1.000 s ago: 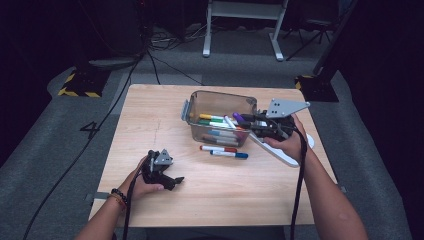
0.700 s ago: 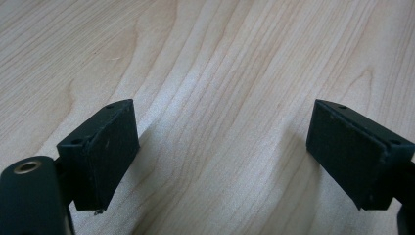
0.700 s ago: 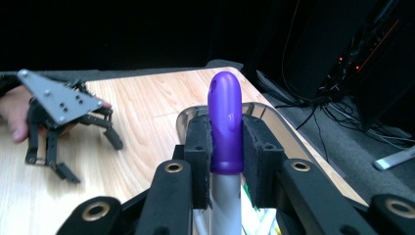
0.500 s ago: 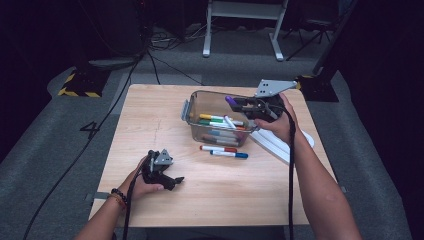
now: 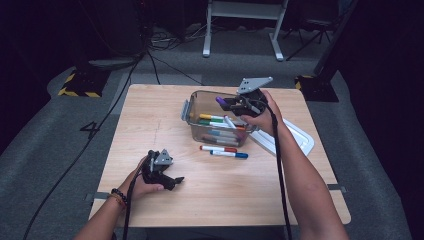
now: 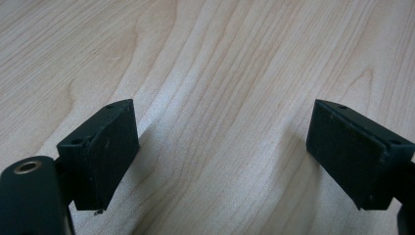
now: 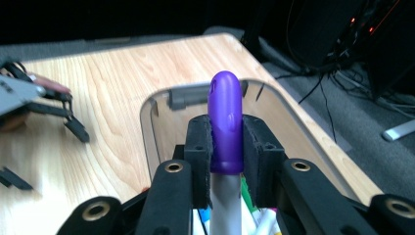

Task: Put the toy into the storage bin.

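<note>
The purple-capped marker [image 7: 225,128] is pinched at its cap between the pads of the right gripper [image 5: 235,103], with the white barrel running back under the jaws; in the high view its purple tip [image 5: 220,101] sits above the far right part of the clear plastic bin [image 5: 192,119]. The bin stands on the far right quarter of the wooden table [image 5: 150,120], its grey handle facing left. Inside it lie several markers [image 5: 220,122], among them yellow-, green-, orange- and blue-capped ones, piled lengthwise along the near half; the far half of the bin floor shows bare in the right gripper view. Two loose markers lie on the table just in front of the bin's near wall, side by side and apart from it: a red-capped marker [image 5: 219,148] and a blue-capped marker [image 5: 229,154]. A white lid [image 5: 295,137] lies flat to the right of the bin, partly under the right forearm, its corner close to the table's right edge. The left gripper [image 5: 172,181] rests on the table near the front left, well apart from the bin, jaws spread wide with only bare wood between them. The table's left half and front centre are open surface.
</note>
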`<state>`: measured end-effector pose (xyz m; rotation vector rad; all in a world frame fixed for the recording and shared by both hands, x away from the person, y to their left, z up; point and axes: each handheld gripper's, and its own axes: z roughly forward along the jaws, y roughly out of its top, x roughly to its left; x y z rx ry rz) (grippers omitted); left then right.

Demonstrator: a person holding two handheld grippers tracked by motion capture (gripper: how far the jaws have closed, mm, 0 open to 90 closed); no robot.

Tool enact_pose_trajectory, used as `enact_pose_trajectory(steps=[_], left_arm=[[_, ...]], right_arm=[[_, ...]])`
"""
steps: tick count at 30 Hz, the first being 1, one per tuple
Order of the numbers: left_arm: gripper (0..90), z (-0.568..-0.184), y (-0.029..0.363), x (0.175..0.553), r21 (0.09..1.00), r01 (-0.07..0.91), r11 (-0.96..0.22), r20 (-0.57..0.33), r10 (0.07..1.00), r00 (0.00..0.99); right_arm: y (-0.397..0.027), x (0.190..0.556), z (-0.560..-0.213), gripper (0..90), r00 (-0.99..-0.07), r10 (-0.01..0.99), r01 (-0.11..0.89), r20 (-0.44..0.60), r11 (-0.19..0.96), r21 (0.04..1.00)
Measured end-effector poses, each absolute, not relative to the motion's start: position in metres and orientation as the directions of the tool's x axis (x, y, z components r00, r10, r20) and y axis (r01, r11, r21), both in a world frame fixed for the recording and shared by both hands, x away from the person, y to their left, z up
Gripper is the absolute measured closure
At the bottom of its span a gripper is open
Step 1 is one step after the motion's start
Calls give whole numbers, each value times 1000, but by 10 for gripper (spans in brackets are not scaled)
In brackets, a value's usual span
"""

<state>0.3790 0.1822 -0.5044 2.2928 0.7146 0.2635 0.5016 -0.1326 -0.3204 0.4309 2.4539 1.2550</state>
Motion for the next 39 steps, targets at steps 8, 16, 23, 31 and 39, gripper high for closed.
enact_pose_trajectory(steps=[8, 16, 23, 31, 39], left_arm=[[124, -504, 182, 379, 686, 418, -595, -15, 563, 826], [124, -504, 182, 379, 686, 417, -595, -15, 562, 827], [124, -504, 182, 379, 686, 418, -595, -15, 563, 827], [124, -504, 182, 379, 685, 420, -595, -16, 564, 826], [124, -504, 182, 379, 686, 418, -595, -15, 563, 826]], right_arm=[[-125, 518, -344, 749, -890, 429, 169, -153, 623, 764], [-119, 526, -365, 749, -907, 396, 199, -145, 705, 681], [-113, 530, -376, 748, -912, 383, 216, -144, 750, 626], [-102, 532, -384, 745, -925, 347, 210, -155, 806, 553], [-102, 531, -384, 659, -921, 358, 220, -157, 807, 548]])
